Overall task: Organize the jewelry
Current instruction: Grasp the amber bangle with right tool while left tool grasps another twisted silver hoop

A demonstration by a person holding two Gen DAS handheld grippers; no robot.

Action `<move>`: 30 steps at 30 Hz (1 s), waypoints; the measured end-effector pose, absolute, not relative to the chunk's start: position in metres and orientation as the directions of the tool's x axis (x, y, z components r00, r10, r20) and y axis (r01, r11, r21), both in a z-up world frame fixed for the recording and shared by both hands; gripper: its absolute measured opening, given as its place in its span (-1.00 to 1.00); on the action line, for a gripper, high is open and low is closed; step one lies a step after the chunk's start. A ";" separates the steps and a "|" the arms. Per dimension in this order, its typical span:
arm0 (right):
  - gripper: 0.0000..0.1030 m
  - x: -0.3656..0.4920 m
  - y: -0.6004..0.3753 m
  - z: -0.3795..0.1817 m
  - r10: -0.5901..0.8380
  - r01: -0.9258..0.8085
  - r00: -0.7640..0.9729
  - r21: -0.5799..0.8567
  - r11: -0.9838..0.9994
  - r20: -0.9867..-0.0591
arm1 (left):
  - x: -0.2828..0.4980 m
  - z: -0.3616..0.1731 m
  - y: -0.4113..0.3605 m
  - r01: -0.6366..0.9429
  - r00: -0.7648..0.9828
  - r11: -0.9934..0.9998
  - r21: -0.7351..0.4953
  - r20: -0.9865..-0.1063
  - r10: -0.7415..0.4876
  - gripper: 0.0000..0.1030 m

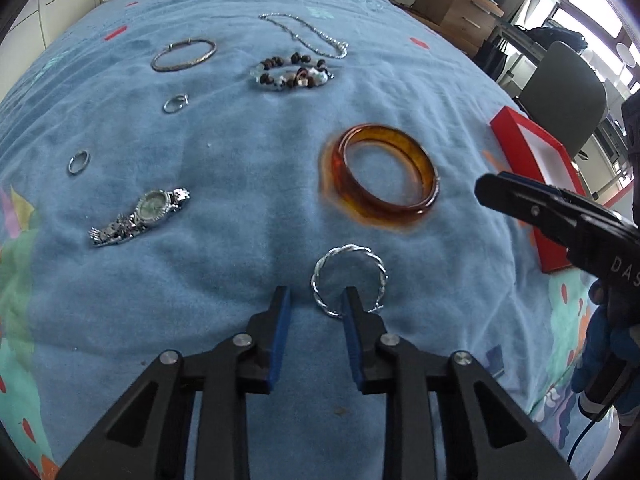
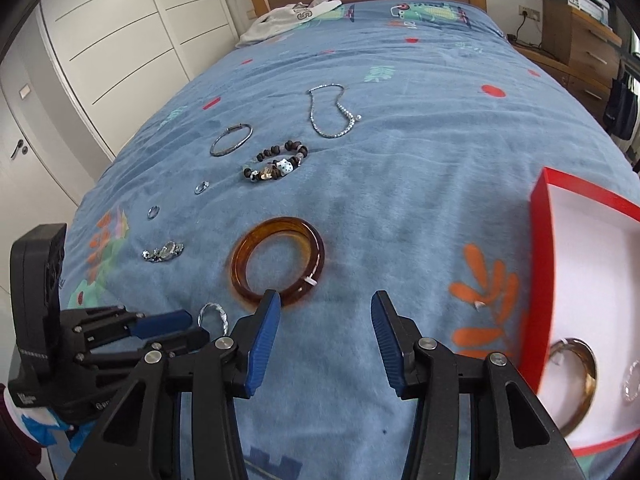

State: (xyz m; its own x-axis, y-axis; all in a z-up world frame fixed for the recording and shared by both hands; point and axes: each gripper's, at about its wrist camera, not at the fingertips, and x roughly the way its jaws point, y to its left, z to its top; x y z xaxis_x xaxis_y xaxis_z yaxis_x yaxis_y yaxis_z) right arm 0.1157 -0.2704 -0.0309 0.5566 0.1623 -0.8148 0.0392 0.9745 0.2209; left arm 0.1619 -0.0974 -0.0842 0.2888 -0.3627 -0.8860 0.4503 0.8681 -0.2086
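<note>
The left gripper (image 1: 316, 300) was down low over the blue plush bedspread (image 1: 248, 240), its blue-padded fingers (image 1: 282, 320) standing partly open with only a narrow gap, right at the near edge of the twisted silver wire bangle (image 1: 349, 278). One finger overlapped the bangle's near rim, the other sat just outside the ring on the left, so the near arc of the rim was close to the gap; whether any pad was pressing on the wire could not be told, and the bangle lay flat on the bedspread, not lifted.

Over on the right, the right gripper (image 2: 325, 322) hovered with its fingers wider apart and nothing between them, its left finger (image 2: 264, 336) just short of the translucent amber resin bangle (image 2: 278, 262). The red cardboard box with the white lining (image 2: 540, 264) waited at the right edge of the bed, a gold bangle (image 2: 576, 384) and a small silvery piece already lying inside.

To do this pinch well, I judged, the left fingers needed to straddle one thin strand of the rim, one finger inside the ring and one outside, sinking a touch into the soft pile so the wire did not skid away. A gentle close looked wise, as thin wire might twist or flip. The right gripper looked best kept clear until the silver bangle was up.
</note>
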 end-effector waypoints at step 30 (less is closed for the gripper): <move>-0.77 0.167 -0.251 -0.071 0.158 0.058 0.527 0.221 0.973 -0.835 | 0.165 -0.089 -0.090 0.347 0.339 0.908 -0.234 -0.871 -0.354 -0.90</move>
State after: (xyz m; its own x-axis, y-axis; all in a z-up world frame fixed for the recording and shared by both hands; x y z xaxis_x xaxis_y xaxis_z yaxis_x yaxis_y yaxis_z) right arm 0.1672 -0.2509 -0.0711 0.5269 0.1583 -0.8350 0.0583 0.9735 0.2213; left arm 0.1648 -0.0896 -0.0885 0.3392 -0.3543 -0.8715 0.3471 0.9081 -0.2341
